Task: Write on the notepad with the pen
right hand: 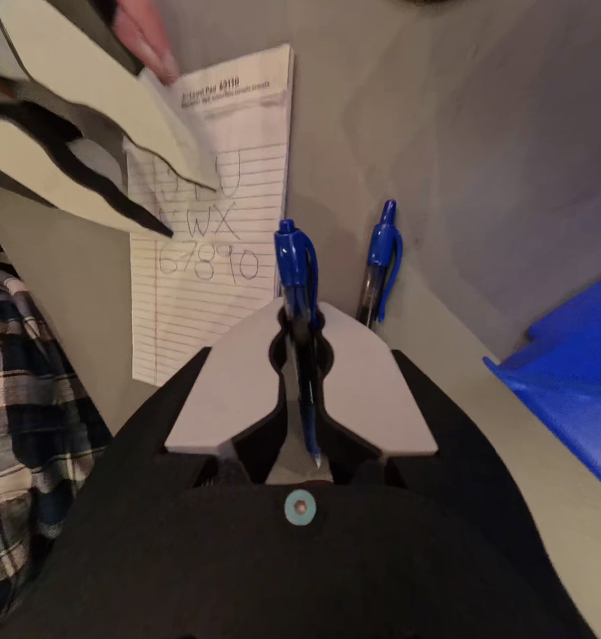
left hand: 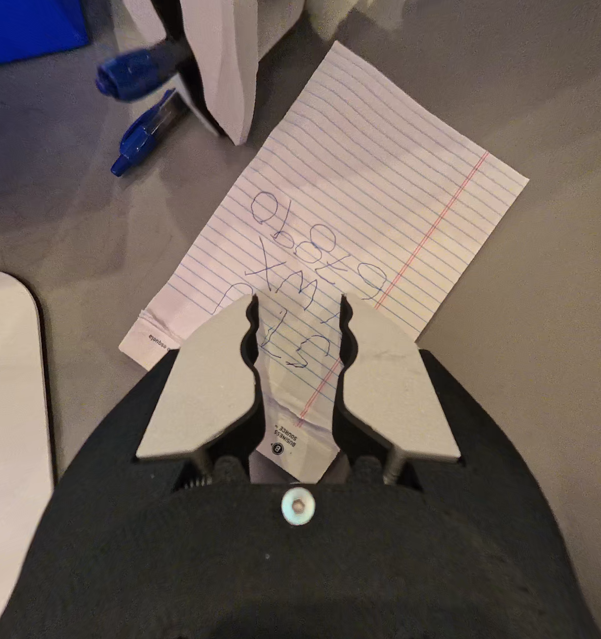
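Two pens showed in the right wrist view: the right gripper had its fingers clamped on one blue pen, tip pointing back; a spare pen lay right of centre on the desk. The left gripper hovered with fingers parted, empty, over the notepad at frame centre. To write well, it should pin the pad first.

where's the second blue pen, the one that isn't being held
In the right wrist view the loose blue click pen lies on the grey table, right of the pen in the right claw and left of the blue plastic bin.
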The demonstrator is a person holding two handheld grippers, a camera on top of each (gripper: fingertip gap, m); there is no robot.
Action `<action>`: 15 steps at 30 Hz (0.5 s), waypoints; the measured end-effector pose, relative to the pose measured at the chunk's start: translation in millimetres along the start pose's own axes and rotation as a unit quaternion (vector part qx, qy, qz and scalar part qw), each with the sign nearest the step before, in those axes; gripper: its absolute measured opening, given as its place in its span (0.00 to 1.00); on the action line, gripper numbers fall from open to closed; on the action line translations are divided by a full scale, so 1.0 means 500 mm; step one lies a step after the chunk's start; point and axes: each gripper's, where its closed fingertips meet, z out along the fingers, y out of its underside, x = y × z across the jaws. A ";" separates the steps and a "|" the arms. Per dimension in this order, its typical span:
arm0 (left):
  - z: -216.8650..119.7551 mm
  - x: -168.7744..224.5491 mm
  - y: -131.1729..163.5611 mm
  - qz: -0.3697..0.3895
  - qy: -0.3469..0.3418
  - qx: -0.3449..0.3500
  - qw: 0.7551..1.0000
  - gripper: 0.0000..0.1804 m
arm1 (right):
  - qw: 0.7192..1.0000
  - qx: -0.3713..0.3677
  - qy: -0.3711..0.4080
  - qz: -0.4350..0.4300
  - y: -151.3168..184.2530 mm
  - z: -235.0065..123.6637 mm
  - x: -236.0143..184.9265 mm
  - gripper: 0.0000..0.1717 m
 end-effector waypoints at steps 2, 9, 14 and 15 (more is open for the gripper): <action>0.002 0.011 -0.003 -0.006 -0.006 0.011 1.000 0.24 | 0.999 0.021 0.025 -0.005 -0.009 -0.012 0.004 0.20; 0.002 0.053 -0.006 -0.019 -0.040 0.029 0.999 0.13 | 0.988 0.076 0.079 -0.109 0.005 -0.055 -0.094 0.29; 0.000 0.067 -0.004 -0.033 -0.049 0.040 0.997 0.14 | 0.988 0.076 0.073 -0.113 0.069 -0.024 -0.147 0.31; 0.001 0.071 -0.004 -0.035 -0.047 0.042 0.997 0.14 | 0.989 0.075 0.074 -0.106 0.075 -0.018 -0.145 0.33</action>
